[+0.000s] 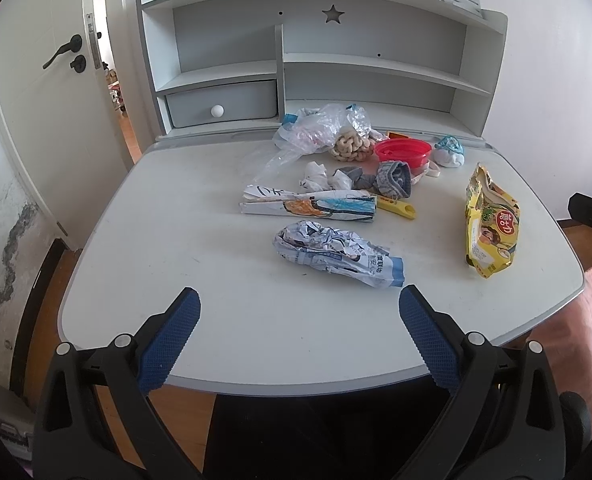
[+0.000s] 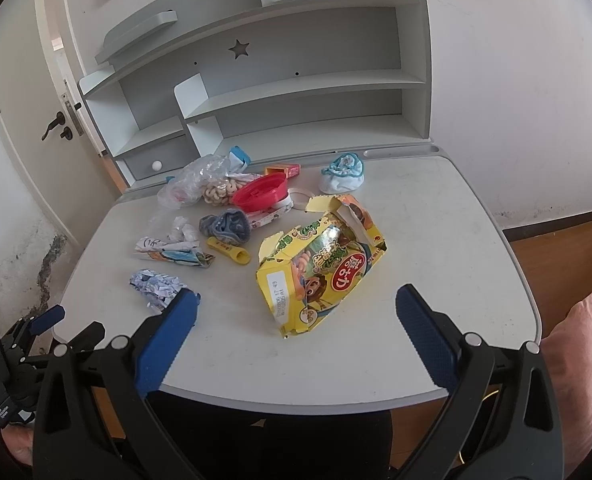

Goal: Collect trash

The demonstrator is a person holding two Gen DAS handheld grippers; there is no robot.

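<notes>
Trash lies on a white desk [image 1: 224, 320]. A crumpled blue-white wrapper [image 1: 336, 254] sits just beyond my open, empty left gripper [image 1: 299, 300]; it also shows in the right wrist view [image 2: 158, 288]. A torn yellow snack box [image 2: 320, 264] lies just ahead of my open, empty right gripper [image 2: 296, 300], and at the right in the left wrist view [image 1: 490, 224]. Further back lie a folded drawing paper [image 1: 308, 206], crumpled white paper [image 1: 322, 176] and a clear plastic bag [image 1: 320, 128].
A red lid [image 1: 403, 151], grey sock [image 1: 392, 180], yellow tube [image 1: 398, 208], knotted rope toy [image 1: 350, 146] and blue-white cloth ball [image 1: 450, 152] lie toward the back. A shelf unit with a drawer [image 1: 222, 102] stands behind. A door [image 1: 52, 92] is on the left.
</notes>
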